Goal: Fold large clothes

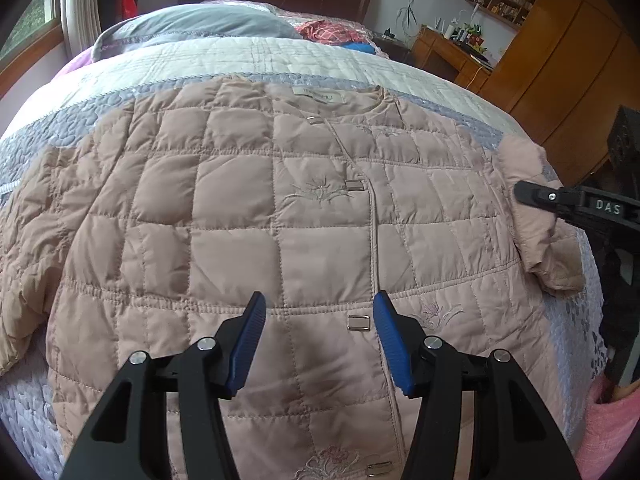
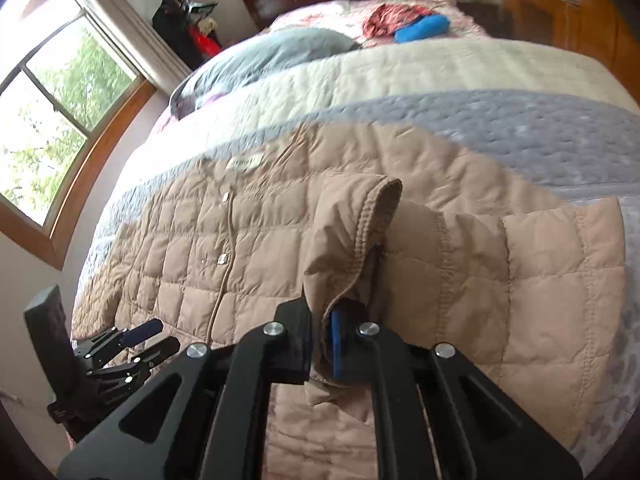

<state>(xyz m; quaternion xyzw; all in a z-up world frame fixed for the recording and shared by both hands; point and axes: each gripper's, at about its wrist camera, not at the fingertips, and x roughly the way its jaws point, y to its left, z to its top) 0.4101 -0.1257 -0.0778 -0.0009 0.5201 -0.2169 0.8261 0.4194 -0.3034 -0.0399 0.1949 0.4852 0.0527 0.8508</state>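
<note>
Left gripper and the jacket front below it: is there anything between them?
Nothing visible. The left gripper hangs open directly over the quilted jacket, with only air below. The right gripper already pinches the sleeve cuff off to the side.

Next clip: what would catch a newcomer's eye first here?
A big pink quilted jacket lies front-up across the bed, filling both views. The right gripper is shut on the jacket's sleeve cuff, lifting it, while the left gripper hangs open over the jacket's lower front.

A quilted bed (image 1: 280, 60) carries a pink jacket (image 1: 240, 220) and grey pillow (image 1: 208, 20).
</note>
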